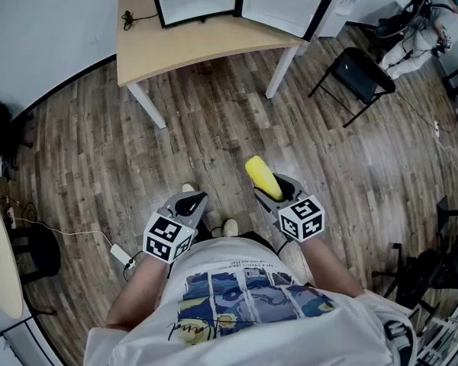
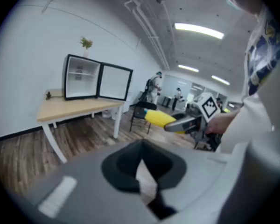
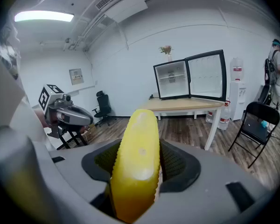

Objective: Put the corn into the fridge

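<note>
Yellow corn [image 3: 135, 157] clamped in right gripper [image 1: 275, 191], ribbed pads pressing on both flanks, jaws spread wide to fit the cob's girth; tip projecting forward past the jaws, butt end sunk back toward the gripper body. Held lengthwise, probably for going in end-first through the fridge opening. Left gripper [image 1: 189, 203] closed on nothing, pads together, low and just beside the right one, tilted down toward the wood floor [image 1: 99, 151]; apparently idle, free for steadying a door or shelf if needed. Of the 2 grippers, only the right loaded. Fridge [image 3: 171, 73] standing on a pale wooden table [image 1: 175, 44] against the wall, door [image 3: 205, 76] swung fully open to its right, shelves visible inside; already open, so no handle work expected. Well apart from both grippers, bare floor between. Black folding chair [image 1: 355, 75] right of the table, off the straight path. Judged step: carrying corn toward the fridge; grasp done, placing not yet begun. Next: raise the cob to shelf level, steer clear of the door edge, release only once rested on a shelf; risk of rolling otherwise.
</note>
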A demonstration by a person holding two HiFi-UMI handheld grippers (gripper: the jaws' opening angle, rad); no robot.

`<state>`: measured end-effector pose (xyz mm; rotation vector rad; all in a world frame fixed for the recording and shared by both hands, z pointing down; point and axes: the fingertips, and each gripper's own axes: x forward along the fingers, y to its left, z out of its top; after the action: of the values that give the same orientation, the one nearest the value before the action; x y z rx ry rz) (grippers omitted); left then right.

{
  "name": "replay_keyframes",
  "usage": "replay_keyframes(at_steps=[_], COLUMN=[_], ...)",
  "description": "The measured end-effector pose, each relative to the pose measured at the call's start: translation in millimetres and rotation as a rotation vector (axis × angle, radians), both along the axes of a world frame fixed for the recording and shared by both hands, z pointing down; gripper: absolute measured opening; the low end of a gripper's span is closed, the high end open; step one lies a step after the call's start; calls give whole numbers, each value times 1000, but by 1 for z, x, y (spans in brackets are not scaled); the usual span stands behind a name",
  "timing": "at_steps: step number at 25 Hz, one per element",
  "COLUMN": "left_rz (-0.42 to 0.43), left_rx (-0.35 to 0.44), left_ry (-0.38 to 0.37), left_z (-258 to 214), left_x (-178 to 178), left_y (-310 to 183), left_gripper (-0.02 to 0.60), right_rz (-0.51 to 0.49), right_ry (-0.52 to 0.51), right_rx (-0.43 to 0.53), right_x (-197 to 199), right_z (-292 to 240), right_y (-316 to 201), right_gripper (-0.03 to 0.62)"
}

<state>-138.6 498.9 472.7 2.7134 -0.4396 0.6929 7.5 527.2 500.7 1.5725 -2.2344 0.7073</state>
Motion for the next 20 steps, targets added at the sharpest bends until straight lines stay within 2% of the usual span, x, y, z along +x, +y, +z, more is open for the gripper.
replay_keyframes(at_steps=[11, 15, 20], left_rz=[32, 39, 113], left_rx=[8, -3, -3], left_ry=[14, 16, 3], left_z=[-8, -5, 6], left_x=[38, 52, 71], left_y=[-19, -43, -84], left_gripper=[9, 9, 9], right_rz=[56, 72, 119], right_ry=[-41, -53, -43], right_rx=[7, 2, -2], right_x=[37, 53, 72], right_z=[-5, -2, -1], right_y=[-11, -38, -80], right_gripper=[250, 250, 249])
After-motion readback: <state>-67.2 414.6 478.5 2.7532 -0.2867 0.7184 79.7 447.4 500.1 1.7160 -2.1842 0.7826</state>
